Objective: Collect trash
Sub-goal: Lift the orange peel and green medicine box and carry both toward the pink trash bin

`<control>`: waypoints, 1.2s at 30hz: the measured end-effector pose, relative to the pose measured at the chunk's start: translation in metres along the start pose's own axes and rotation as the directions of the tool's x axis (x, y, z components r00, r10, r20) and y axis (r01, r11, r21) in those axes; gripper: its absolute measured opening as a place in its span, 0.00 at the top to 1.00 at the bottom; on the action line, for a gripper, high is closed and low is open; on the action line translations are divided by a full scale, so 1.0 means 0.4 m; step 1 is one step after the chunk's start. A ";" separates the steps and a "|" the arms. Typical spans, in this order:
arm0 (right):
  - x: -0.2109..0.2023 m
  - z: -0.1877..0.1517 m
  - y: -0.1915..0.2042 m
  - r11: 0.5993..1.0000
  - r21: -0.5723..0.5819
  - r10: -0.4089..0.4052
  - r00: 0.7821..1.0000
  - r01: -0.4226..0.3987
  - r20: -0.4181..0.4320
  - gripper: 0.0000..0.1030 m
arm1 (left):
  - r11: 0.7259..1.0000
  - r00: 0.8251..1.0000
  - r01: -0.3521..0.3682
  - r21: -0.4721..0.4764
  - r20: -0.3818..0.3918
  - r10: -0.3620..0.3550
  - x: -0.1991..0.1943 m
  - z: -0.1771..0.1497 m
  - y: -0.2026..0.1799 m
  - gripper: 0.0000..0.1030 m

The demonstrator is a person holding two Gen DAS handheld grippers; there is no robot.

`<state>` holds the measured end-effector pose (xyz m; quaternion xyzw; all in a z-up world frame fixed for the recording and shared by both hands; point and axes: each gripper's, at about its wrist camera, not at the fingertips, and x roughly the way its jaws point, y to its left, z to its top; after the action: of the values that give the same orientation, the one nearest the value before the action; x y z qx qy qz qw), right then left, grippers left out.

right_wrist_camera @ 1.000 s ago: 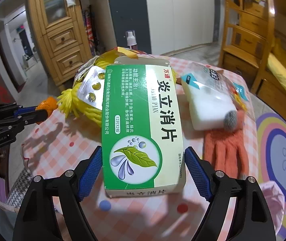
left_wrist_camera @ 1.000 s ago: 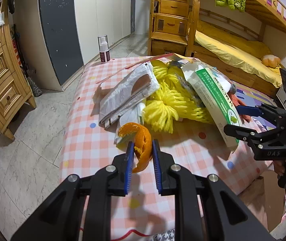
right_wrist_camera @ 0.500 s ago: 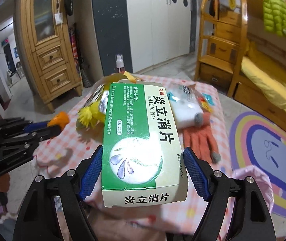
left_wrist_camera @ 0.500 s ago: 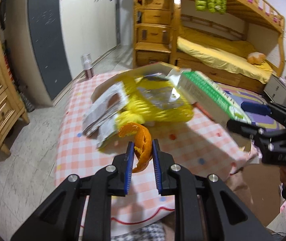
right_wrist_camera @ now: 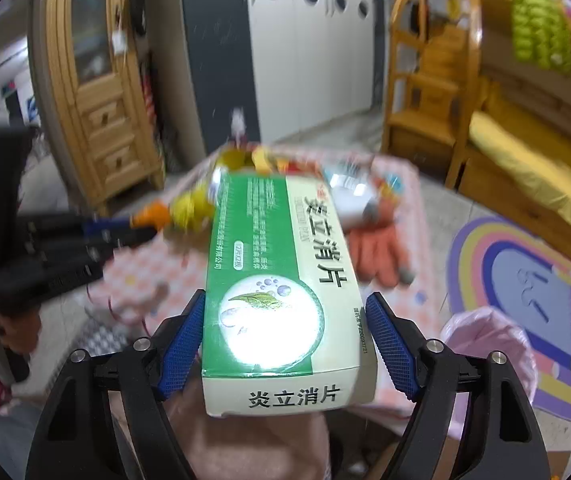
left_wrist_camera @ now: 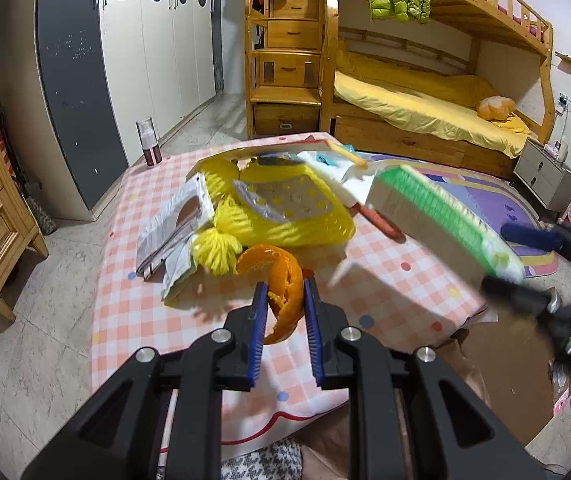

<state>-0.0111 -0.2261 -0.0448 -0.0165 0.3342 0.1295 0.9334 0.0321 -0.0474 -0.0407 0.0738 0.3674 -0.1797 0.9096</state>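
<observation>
The left gripper (left_wrist_camera: 284, 312) is clamped on a curled orange peel (left_wrist_camera: 281, 280), held clear of the checked tablecloth (left_wrist_camera: 133, 308) so the scrap can be carried off. The right gripper (right_wrist_camera: 285, 340) has a green-and-white medicine box (right_wrist_camera: 281, 280) between its jaws, which are closing; the left pad touches the box, while a gap shows at the right pad, so the hold looks insecure. The box tilts toward the camera, off the table. Its end flap reads 炎立消片; the same characters run along its top. A pink-lined bin (right_wrist_camera: 489, 344) stands just beside the right jaw, likely the drop point. Yellow netting (left_wrist_camera: 293, 216) and an orange glove (right_wrist_camera: 381, 252) remain on the table.
</observation>
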 end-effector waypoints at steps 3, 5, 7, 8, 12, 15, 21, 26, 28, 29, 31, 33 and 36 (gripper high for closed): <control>-0.041 0.039 -0.044 0.996 0.084 0.004 0.998 -0.009 0.065 0.98 | 1.000 1.000 0.003 0.008 0.019 -0.003 -0.014 0.010 -0.006 0.84; -0.032 0.045 -0.053 0.998 0.057 -0.037 0.998 0.034 0.049 0.97 | 1.000 1.000 0.007 0.010 0.028 -0.007 -0.019 0.013 -0.011 0.84; -0.002 0.034 -0.055 0.998 0.037 -0.047 0.999 0.047 0.003 0.95 | 1.000 1.000 0.010 0.013 0.028 -0.010 -0.017 0.011 -0.015 0.84; 0.013 0.028 -0.057 0.998 0.032 -0.046 0.999 0.047 -0.012 0.92 | 1.000 1.000 0.010 0.016 0.025 -0.010 -0.015 0.009 -0.017 0.84; 0.085 -0.030 -0.063 0.998 0.027 -0.054 0.996 0.056 -0.074 0.53 | 1.000 1.000 0.008 0.010 0.012 -0.008 -0.006 0.001 -0.013 0.84; 0.127 -0.061 -0.055 0.998 0.043 -0.039 0.995 0.043 -0.087 0.16 | 1.000 1.000 0.003 0.001 0.001 -0.003 0.008 -0.002 -0.004 0.84; 0.223 -0.081 -0.030 0.996 0.063 -0.057 0.984 0.068 -0.166 0.13 | 1.000 1.000 0.004 -0.016 -0.017 -0.005 0.025 -0.013 0.010 0.84; 0.248 -0.109 -0.054 0.990 0.125 -0.044 0.976 0.072 -0.214 0.22 | 0.999 1.000 0.002 -0.032 -0.026 -0.003 0.030 -0.026 0.031 0.84; 0.220 -0.115 -0.042 0.991 0.094 -0.078 0.978 0.097 -0.192 0.23 | 0.999 1.000 0.005 -0.035 -0.026 -0.006 0.030 -0.030 0.034 0.84; 0.195 -0.117 -0.032 0.992 0.074 -0.090 0.980 0.104 -0.175 0.23 | 0.999 1.000 0.012 -0.035 -0.024 -0.013 0.029 -0.031 0.035 0.84; 0.158 -0.115 -0.023 0.992 0.067 -0.092 0.984 0.104 -0.154 0.23 | 0.999 0.999 0.030 -0.032 -0.015 -0.031 0.023 -0.031 0.032 0.85; 0.109 -0.115 -0.016 0.993 0.071 -0.083 0.987 0.094 -0.139 0.23 | 0.999 0.999 0.051 -0.017 0.003 -0.051 0.010 -0.029 0.020 0.86; 0.033 -0.117 -0.007 0.993 0.065 -0.088 0.990 0.096 -0.112 0.23 | 0.997 0.997 0.074 0.010 0.022 -0.074 -0.006 -0.023 -0.005 0.86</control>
<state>-0.0295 -0.2312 -0.0898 -0.0063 0.3877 0.0734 0.9189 0.0239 -0.0463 -0.0457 0.0623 0.3588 -0.2158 0.9060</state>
